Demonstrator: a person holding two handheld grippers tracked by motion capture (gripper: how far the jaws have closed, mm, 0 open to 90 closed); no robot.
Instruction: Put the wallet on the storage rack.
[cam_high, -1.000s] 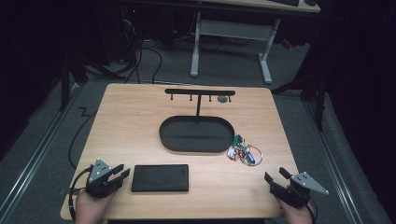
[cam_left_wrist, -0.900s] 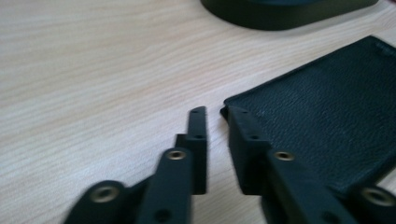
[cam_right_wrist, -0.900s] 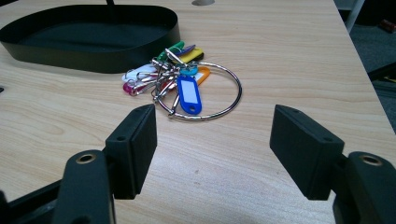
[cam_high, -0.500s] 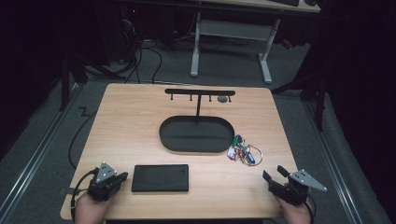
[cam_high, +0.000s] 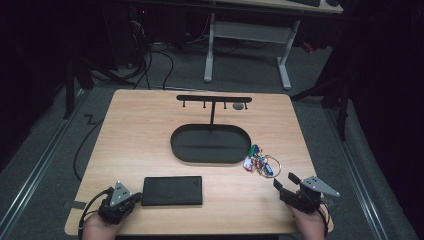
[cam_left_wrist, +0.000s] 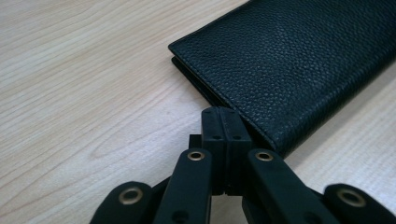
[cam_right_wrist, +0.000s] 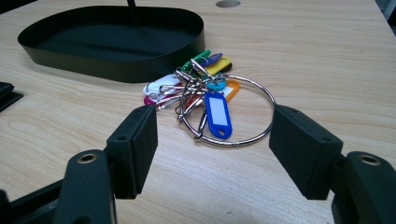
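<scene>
Nearest me, the left gripper (cam_high: 131, 199) rests with its jaws clenched together on nothing, tips just beside the one flat black grained-leather wallet (cam_left_wrist: 299, 60), probably parked. The right gripper (cam_right_wrist: 212, 151) has its jaws spread wide, lined up on the single steel key ring with coloured plastic tags (cam_right_wrist: 212, 100), likely for a pick. Beyond sits one black oval metal tray (cam_high: 210, 145) with its hook stand (cam_high: 214, 99).

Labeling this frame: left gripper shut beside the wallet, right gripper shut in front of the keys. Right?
Not quite. The right gripper is open, its jaws spread wide before the keys, as the right gripper view shows. The left gripper is indeed shut beside the wallet.
</scene>
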